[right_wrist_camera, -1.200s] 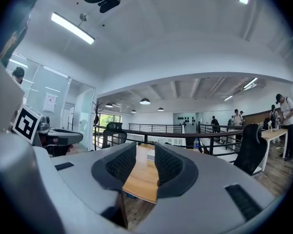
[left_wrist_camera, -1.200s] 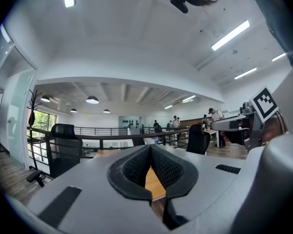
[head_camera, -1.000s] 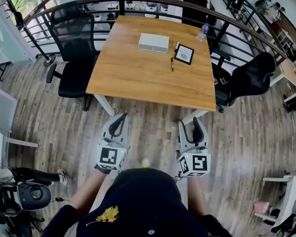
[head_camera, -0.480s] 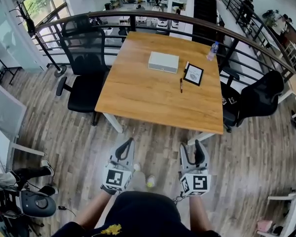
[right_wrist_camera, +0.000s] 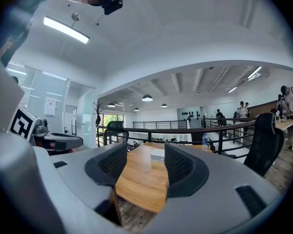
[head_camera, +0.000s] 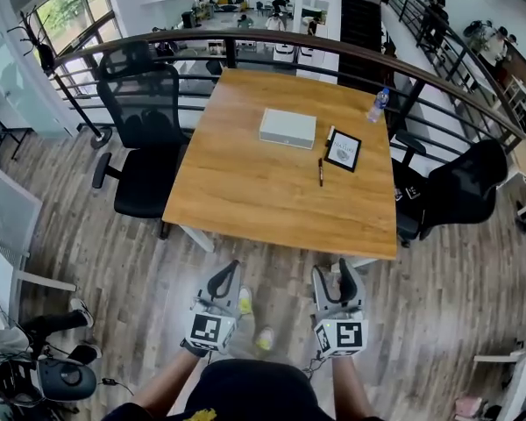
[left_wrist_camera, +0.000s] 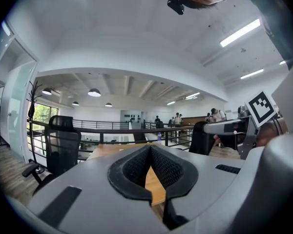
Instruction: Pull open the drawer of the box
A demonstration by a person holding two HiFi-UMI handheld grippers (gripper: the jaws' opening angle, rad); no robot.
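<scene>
Wooden flooring (head_camera: 447, 288) is lying under both claws, with the wooden surface (head_camera: 280, 182) just ahead and drawing nearer than a second ago as the person (head_camera: 245, 397) is walking up. At left, the left claw (head_camera: 228, 272) is staying pinched shut on nothing. Farther back, the white box (head_camera: 288, 128) is sitting on the surface's far half, its drawer showing no gap from here. At right, the right claw (head_camera: 340, 274) has just been opening wider, empty, likely readying for the drawer pull.

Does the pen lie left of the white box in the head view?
No, the pen lies right of the white box, beside the black-framed card.
</scene>
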